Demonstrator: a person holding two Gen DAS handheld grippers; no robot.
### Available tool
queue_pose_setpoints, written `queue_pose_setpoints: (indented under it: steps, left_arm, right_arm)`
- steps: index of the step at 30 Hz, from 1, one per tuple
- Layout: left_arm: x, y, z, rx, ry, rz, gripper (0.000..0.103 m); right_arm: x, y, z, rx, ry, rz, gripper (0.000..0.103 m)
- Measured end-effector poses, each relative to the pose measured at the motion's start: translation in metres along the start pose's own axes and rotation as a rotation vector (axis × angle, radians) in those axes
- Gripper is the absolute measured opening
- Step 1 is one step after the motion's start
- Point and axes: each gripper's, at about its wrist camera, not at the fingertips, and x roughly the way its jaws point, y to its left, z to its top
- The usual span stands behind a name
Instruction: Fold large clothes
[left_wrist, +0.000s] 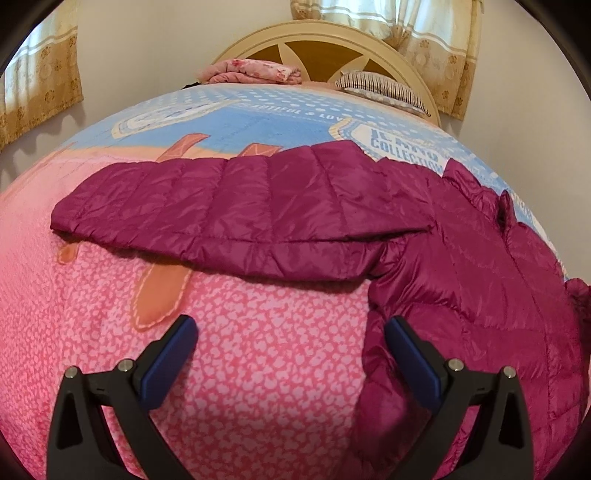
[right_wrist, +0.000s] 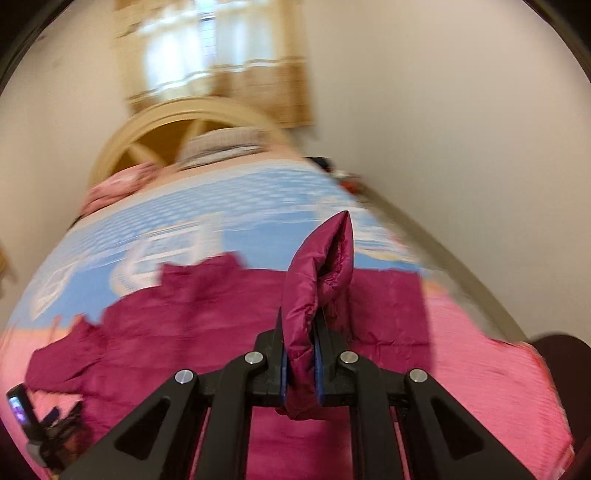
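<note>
Right gripper (right_wrist: 300, 354) is clamped tight on a puffy fold of the jacket (right_wrist: 229, 317), looks like a cuff or sleeve end, which sticks up past the pads. That shiny fabric is slippery, so I'd guess it could slide out if it gets tugged sideways fast, and the view's already blurry. Dragging might also bunch up the rest.

Left gripper (left_wrist: 291, 332) is spread wide, holding nothing, hovering over the pink bedspread (left_wrist: 258, 369). The jacket's edge sits right by its right finger (left_wrist: 410, 350), with the sleeve (left_wrist: 229, 206) stretched across the bed beyond.
</note>
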Motion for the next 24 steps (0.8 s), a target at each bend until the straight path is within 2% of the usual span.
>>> queue_pose_setpoints:
  steps: [4,7,13,17,18,19,20,21,23,24]
  left_arm:
    - [-0.001,0.003,0.000,-0.017,-0.007,-0.020,0.103]
    - [-0.001,0.005,0.000,-0.023,-0.006,-0.028,0.103]
    - [0.000,0.006,0.000,-0.023,-0.003,-0.033,0.103]
    - [0.000,0.007,0.000,-0.030,-0.005,-0.045,0.103]
    - [0.000,0.008,0.000,-0.033,-0.005,-0.050,0.103]
    - [0.000,0.008,0.000,-0.036,-0.004,-0.054,0.103]
    - [0.001,0.009,0.001,-0.037,-0.004,-0.055,0.103]
    - [0.001,0.009,0.001,-0.038,-0.002,-0.057,0.103]
    - [0.001,0.009,0.001,-0.038,-0.002,-0.058,0.103]
    - [0.002,0.009,0.001,-0.038,-0.002,-0.058,0.103]
  right_arm:
    - [0.049,0.077,-0.006,-0.057,0.026,0.107,0.010]
    - [0.083,0.133,-0.025,-0.086,0.072,0.201,0.010]
    - [0.131,0.210,-0.064,-0.131,0.165,0.318,0.010]
    - [0.143,0.220,-0.082,-0.139,0.199,0.374,0.013]
    - [0.147,0.222,-0.084,-0.143,0.216,0.374,0.018]
    - [0.153,0.223,-0.087,-0.145,0.250,0.395,0.024]
    - [0.161,0.224,-0.090,-0.127,0.300,0.458,0.040]
    - [0.163,0.220,-0.090,-0.084,0.333,0.530,0.049]
    - [0.159,0.213,-0.087,-0.036,0.319,0.585,0.049]
    - [0.152,0.207,-0.083,-0.014,0.284,0.610,0.049]
